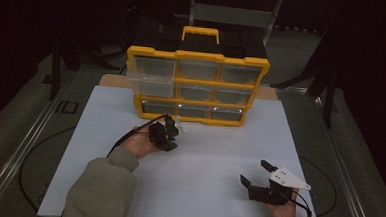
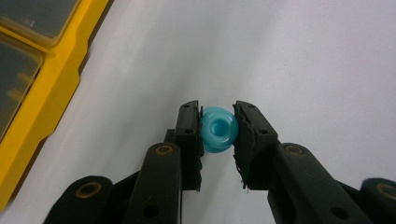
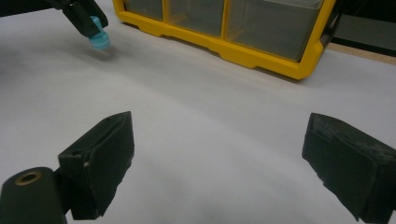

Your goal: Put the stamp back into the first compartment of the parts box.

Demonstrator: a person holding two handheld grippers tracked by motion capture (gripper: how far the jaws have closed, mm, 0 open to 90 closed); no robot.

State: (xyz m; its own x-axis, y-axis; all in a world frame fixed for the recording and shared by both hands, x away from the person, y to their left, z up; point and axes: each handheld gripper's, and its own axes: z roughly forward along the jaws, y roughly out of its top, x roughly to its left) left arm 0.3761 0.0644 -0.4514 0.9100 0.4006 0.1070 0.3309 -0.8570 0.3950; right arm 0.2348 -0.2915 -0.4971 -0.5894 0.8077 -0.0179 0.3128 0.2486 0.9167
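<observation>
In the high view a yellow-framed drawer cabinet (image 1: 197,83) with a black top and one yellow handle (image 1: 200,34) stands at the far end of a white board (image 1: 203,164); it holds nine clear drawers in three rows of three, and the top left drawer (image 1: 151,76) is pulled partway out. The left gripper (image 1: 172,132) is just in front of the cabinet's lower left corner, with a small pale piece at its tip that is too small to make out here, while the right gripper (image 1: 256,173) rests well apart near the board's right front, its jaws spread with nothing between them; nothing lies on the board between the two. No writing or brand can be read on the cabinet. In the left gripper view, the two black jaws of the left gripper (image 2: 218,128) are clamped on one small turquoise plastic cap (image 2: 218,129), its hollow end facing the camera, held above the white board with the cabinet's yellow frame at the left edge. In the right gripper view, the right gripper (image 3: 219,161) has its jaws wide apart over bare board, and farther off the cap (image 3: 99,37) is pinched in the other gripper near the cabinet's bottom row of drawers.
</observation>
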